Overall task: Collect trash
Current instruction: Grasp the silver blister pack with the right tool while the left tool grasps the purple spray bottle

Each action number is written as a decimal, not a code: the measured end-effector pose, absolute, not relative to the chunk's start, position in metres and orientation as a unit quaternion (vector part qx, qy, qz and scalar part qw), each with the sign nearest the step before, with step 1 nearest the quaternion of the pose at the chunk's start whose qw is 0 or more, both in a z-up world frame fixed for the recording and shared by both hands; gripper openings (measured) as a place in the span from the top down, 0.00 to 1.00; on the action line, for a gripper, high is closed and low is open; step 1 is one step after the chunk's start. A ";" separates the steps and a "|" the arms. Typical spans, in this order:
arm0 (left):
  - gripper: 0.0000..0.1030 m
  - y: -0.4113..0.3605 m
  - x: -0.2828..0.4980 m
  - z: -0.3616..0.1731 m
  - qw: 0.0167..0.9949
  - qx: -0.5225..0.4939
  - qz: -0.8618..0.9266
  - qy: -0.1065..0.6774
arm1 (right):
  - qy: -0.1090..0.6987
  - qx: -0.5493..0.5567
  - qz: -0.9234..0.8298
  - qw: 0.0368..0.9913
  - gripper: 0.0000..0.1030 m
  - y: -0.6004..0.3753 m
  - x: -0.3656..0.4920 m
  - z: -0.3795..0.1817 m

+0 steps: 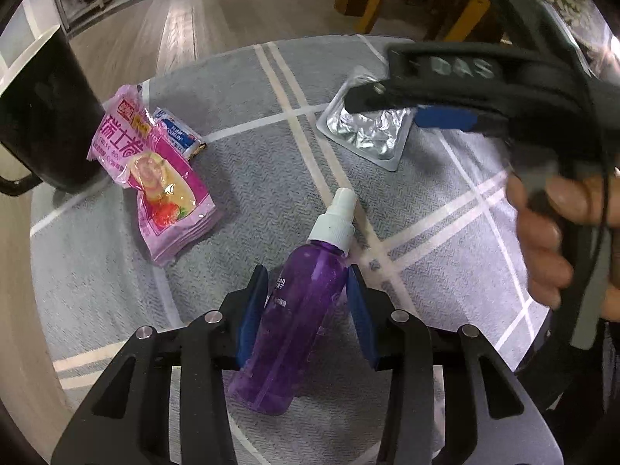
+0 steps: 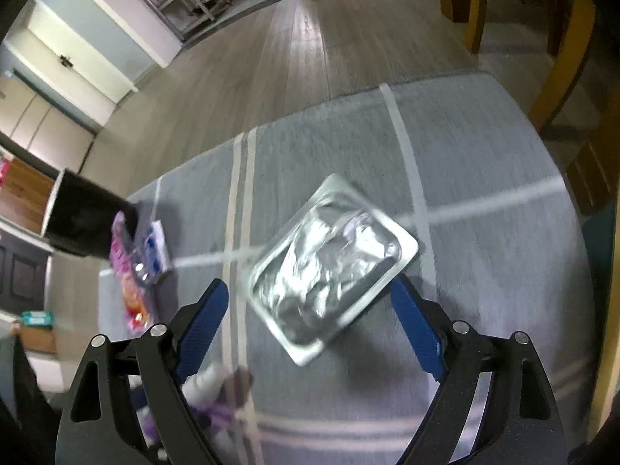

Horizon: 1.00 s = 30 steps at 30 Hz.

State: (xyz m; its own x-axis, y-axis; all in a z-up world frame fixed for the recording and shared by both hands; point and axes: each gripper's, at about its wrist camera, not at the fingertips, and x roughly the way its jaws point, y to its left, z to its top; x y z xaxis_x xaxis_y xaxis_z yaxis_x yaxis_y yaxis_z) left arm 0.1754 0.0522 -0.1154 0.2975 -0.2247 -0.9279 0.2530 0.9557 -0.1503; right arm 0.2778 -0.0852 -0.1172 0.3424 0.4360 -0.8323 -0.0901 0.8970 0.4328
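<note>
Purple spray bottle (image 1: 298, 310) lay on the grey-clothed desk (image 1: 271, 178), clamped between left gripper (image 1: 308, 302) pads. Right gripper (image 2: 310, 302), jaws wide and empty, hung over foil tray (image 2: 333, 263). Pink wrapper (image 1: 155, 178) far left, beside black bin (image 1: 46, 116).

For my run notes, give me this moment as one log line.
left gripper: around purple spray bottle | right gripper: open over foil tray | pink snack bag: on tablecloth
</note>
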 end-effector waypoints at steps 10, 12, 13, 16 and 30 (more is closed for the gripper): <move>0.60 0.068 0.171 -0.114 0.801 -0.030 -0.149 0.580 | 0.548 -0.015 0.146 0.823 0.15 -0.039 0.297 -0.118; 0.60 0.068 0.168 -0.114 0.801 -0.028 -0.148 0.580 | 0.538 -0.041 0.145 0.829 0.17 -0.035 0.291 -0.119; 0.60 0.069 0.167 -0.113 0.801 -0.026 -0.148 0.580 | 0.535 -0.039 0.146 0.831 0.20 -0.037 0.289 -0.119; 0.57 0.063 0.169 -0.115 0.799 -0.020 -0.146 0.582 | 0.528 -0.035 0.148 0.836 0.30 -0.043 0.283 -0.118; 0.62 0.037 0.159 -0.115 0.797 0.012 -0.119 0.592 | 0.502 0.002 0.190 0.844 0.32 -0.102 0.230 -0.105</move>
State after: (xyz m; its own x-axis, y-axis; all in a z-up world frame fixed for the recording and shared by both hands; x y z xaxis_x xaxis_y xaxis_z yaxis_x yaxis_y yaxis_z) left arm 0.1592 0.0370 -0.1150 0.2702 -0.1751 -0.9468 0.2032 0.9715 -0.1216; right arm 0.2299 -0.1017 -0.1047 0.4248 0.3223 -0.8460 -0.3189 0.9279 0.1933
